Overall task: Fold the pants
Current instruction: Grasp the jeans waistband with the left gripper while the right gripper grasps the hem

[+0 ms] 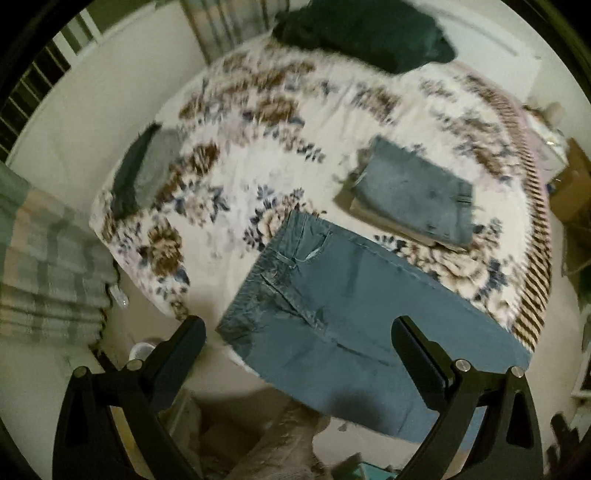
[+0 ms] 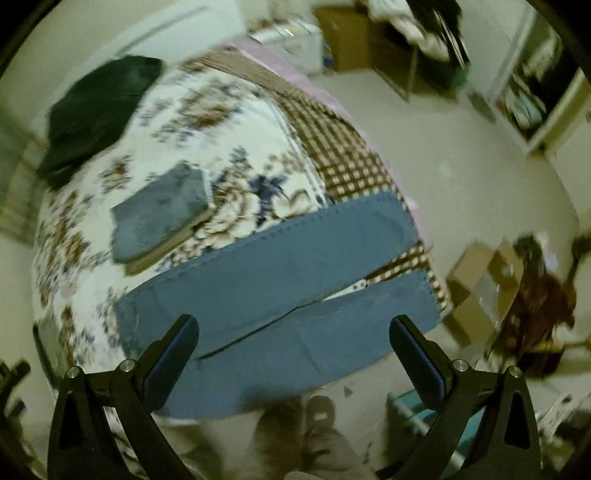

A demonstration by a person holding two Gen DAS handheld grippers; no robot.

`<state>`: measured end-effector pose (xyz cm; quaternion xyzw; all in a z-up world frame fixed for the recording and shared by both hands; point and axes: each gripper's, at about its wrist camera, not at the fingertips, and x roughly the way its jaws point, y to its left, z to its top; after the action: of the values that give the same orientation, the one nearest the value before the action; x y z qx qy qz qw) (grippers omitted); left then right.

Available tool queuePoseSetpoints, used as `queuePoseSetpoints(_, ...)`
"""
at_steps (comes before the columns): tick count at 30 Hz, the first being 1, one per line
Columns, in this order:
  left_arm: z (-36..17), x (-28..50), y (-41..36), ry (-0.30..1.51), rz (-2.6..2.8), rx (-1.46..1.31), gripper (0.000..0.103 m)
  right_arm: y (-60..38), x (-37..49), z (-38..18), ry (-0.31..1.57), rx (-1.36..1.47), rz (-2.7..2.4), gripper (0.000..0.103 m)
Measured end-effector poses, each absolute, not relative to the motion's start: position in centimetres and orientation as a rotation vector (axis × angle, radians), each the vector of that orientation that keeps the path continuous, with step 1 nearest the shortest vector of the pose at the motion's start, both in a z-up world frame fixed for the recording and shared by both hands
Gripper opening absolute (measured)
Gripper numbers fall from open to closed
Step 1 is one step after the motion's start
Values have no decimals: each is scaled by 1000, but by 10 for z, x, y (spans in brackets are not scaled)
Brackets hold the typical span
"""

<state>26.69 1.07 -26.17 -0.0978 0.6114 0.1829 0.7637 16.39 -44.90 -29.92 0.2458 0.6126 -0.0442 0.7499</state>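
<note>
**Both grippers hanging spread above blue jeans lying on the bed**

In the left wrist view, the left gripper (image 1: 299, 332) is hovering with its two black fingers (image 1: 184, 343) spread wide and nothing between them. The right gripper (image 2: 293, 332) is likewise hanging spread wide, holding nothing. Below both, at the bottom edge of each view, part of the person's trousered leg (image 2: 317, 443) is showing against the pale floor (image 2: 461, 166).

Just beyond the fingers, the blue jeans (image 1: 332, 314) are lying flat along the near edge of the bed (image 1: 229, 206), which is wearing a floral cover. The waistband end with its belt loops and pocket is sitting toward the left gripper. The two legs (image 2: 280, 273) are running toward the right, slightly parted near the hems, where they are reaching the checkered border (image 2: 332, 147) at the bed's side; the near leg is overhanging the bed edge a little.

Farther back on the cover, a folded stack (image 1: 417, 195) with blue denim on top and a tan piece under it is resting apart from the jeans. Toward the far left of the bed, a dark and grey garment (image 1: 144, 173) is lying by the edge. At the far end, a dark green bundle (image 1: 365, 33) is sitting against the wall.

Beyond the bed, cardboard boxes (image 2: 480, 280) are standing on the floor; motion blur is smearing the rest.
</note>
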Motion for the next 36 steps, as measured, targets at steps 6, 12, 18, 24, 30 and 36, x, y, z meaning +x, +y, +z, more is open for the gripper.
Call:
queuePoseSetpoints(6, -368, 361, 23, 1461, 486, -325, 103, -454, 270, -436, 1462, 678, -250, 103)
queuePoseSetpoints(12, -471, 427, 35, 1557, 555, -450, 103, -446, 346, -552, 1565, 759, -332, 103)
queuePoseSetpoints(18, -554, 464, 49, 1618, 619, -563, 103, -474, 387, -645, 1467, 740, -742, 103)
queuePoseSetpoints(24, -595, 484, 65, 1630, 681, -652, 103, -519, 402, -706, 1456, 846, -909, 103)
queuePoseSetpoints(30, -602, 487, 79, 1595, 726, -604, 53, -536, 416, -743, 1474, 869, -941, 102)
queuePoseSetpoints(36, -573, 473, 94, 1431, 604, -698, 20, -540, 412, -751, 1488, 839, -904, 50)
